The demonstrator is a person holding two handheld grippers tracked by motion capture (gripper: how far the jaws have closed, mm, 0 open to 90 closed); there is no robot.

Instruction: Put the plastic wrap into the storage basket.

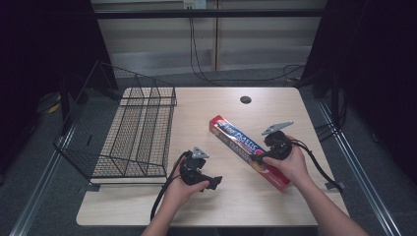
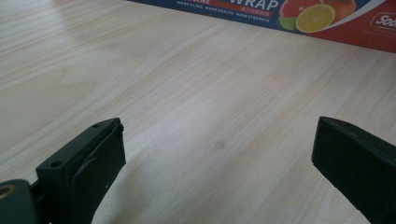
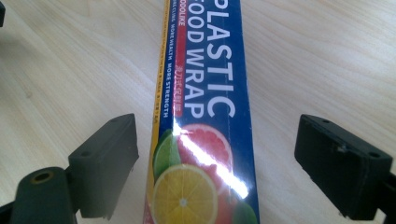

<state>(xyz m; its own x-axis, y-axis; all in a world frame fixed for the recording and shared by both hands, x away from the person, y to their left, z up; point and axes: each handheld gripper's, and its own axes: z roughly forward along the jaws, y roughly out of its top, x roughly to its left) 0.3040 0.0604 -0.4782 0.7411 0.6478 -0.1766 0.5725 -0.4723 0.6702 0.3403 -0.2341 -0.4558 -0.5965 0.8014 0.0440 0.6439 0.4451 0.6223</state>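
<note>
The wrap box (image 1: 249, 151) lies flat and slantwise on the table (image 1: 206, 206), right of the middle, one end toward the far side and the other toward me. That lie suits a grip across its narrow width, which is why I have my right gripper (image 1: 257, 158) over its near half. In the right gripper view the box (image 3: 205, 116) runs straight up between the jaws, with table showing on either side of it, so the pads do not press on it yet: the right gripper is open and straddling the box, lined up along its length so a squeeze would catch both long sides squarely.

My left gripper (image 1: 216, 181) rests low near the front edge, jaws wide apart over bare wood with nothing between them. I judge it is parked there to stay out of the way.

The wire basket (image 1: 133, 132) stands at the table's left side, well apart from the box, probably where the box is bound.
</note>
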